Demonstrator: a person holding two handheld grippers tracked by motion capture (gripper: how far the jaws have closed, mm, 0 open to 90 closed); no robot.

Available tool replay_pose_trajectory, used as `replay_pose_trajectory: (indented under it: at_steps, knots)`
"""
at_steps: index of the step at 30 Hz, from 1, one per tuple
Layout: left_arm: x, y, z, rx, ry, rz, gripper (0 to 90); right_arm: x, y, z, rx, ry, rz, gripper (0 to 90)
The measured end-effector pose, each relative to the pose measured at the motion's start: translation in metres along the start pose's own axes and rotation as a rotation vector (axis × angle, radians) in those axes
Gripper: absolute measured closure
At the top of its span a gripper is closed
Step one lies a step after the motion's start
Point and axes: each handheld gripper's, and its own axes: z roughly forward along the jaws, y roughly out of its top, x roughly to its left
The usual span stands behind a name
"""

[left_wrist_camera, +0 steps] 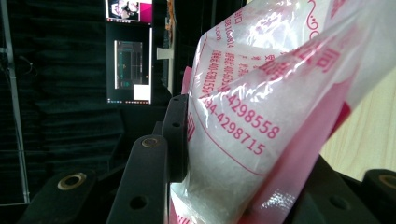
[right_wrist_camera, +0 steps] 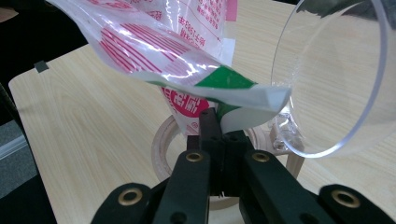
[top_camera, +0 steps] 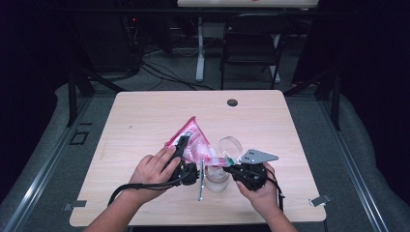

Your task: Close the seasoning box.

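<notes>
A pink-and-clear plastic bag (top_camera: 193, 140) of white grains hangs tilted over a clear jar (top_camera: 216, 181) near the table's front. My left gripper (top_camera: 183, 145) is shut on the bag's upper side; up close, its black pad (left_wrist_camera: 178, 135) presses into the bag (left_wrist_camera: 261, 116). From the right, my right gripper (top_camera: 228, 166) pinches the bag's lower corner. Its jaws are shut (right_wrist_camera: 218, 123) on the white-and-green edge of the bag (right_wrist_camera: 163, 42). Just below lies the jar's pale wooden rim (right_wrist_camera: 161, 144). The jar's round clear lid (right_wrist_camera: 336, 79) stands tipped open beside the corner.
The light wooden table (top_camera: 145, 116) has a small dark round plug (top_camera: 232, 102) at its far edge. A thin grey rod (top_camera: 200, 186) lies beside the jar. A black folding chair (top_camera: 251, 43) and cables stand on the floor beyond the table.
</notes>
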Motion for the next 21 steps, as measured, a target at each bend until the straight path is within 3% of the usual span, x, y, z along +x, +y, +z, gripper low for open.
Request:
replay_pose_trajectory:
  at_steps: [4, 21]
  knots:
    - [0.0011, 0.0010, -0.0012, 0.014, -0.002, 0.007, 67.5, -0.0001, 0.0000, -0.0001, 0.000, 0.000, 0.001, 90.0]
    - [0.0016, 0.0012, -0.0007, -0.005, 0.007, 0.002, 67.5, -0.0003, -0.0003, 0.0004, 0.004, 0.000, 0.001, 90.0]
